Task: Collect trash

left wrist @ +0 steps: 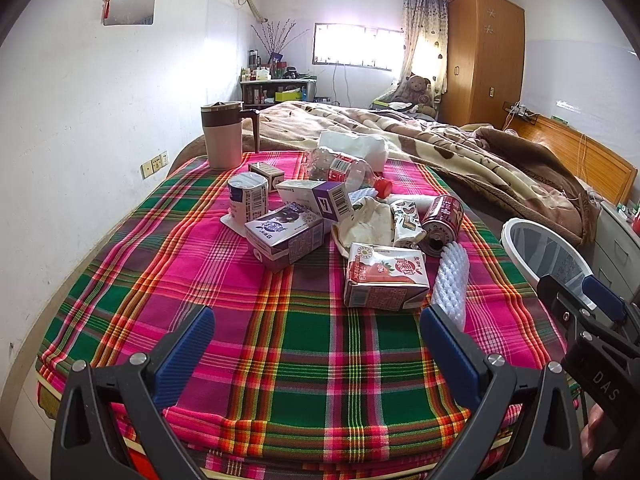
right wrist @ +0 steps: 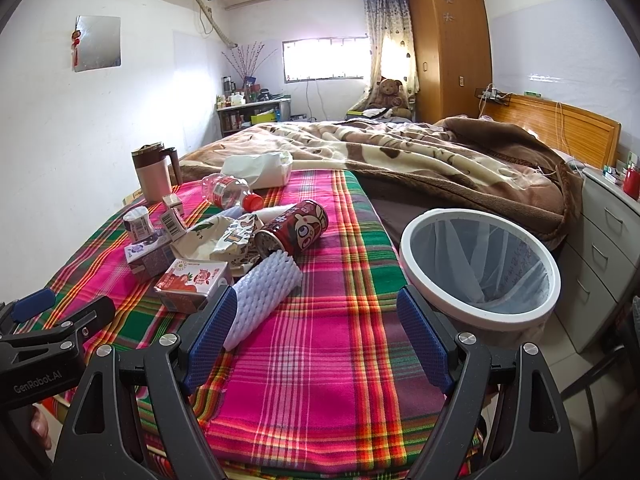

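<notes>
A pile of trash lies on the plaid cloth (left wrist: 312, 344): a strawberry drink carton (left wrist: 384, 278), a purple milk carton (left wrist: 282, 236), a red can (left wrist: 442, 218) on its side, a clear bottle (left wrist: 344, 168) with a red cap, crumpled paper (left wrist: 368, 224) and a white foam net sleeve (left wrist: 452, 280). My left gripper (left wrist: 316, 344) is open and empty, in front of the pile. My right gripper (right wrist: 316, 332) is open and empty, its left finger beside the foam sleeve (right wrist: 264, 292). The white bin (right wrist: 480, 268) with a liner stands right of the cloth.
A lidded mug (left wrist: 222, 136) stands at the cloth's far left corner. A white tissue pack (left wrist: 356, 146) lies behind the bottle. A rumpled brown blanket (right wrist: 400, 156) covers the bed beyond. Grey drawers (right wrist: 612, 248) stand to the right of the bin.
</notes>
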A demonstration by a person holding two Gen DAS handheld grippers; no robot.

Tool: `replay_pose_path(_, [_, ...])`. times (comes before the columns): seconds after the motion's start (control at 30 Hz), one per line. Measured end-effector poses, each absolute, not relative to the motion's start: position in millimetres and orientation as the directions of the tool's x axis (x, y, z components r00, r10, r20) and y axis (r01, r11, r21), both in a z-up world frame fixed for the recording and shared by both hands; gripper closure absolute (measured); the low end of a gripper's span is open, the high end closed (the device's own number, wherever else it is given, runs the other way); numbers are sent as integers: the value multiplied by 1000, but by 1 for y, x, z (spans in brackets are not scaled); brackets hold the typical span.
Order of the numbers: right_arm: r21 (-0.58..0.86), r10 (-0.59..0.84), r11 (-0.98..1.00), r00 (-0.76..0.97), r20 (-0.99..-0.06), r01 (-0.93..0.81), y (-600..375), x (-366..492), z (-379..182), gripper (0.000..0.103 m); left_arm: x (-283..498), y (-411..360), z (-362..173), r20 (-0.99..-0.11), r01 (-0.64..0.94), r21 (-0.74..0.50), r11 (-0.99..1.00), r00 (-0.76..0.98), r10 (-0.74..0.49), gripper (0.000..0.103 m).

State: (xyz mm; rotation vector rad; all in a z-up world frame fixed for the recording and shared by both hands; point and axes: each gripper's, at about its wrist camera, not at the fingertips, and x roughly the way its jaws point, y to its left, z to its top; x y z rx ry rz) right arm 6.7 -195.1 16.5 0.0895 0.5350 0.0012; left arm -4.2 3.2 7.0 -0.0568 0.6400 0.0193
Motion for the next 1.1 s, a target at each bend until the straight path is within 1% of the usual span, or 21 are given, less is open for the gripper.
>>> replay_pose_path(0.73, [78,16,997,857,-515,28,-193,10,15,19,0,6,7,-598,-34,-52,998,802,-4,0])
replay_pose_path(1.1, [103,36,994,825,-564,27,-184,32,4,19,24,38,-9,-646,-35,-85,996,763,-28,0])
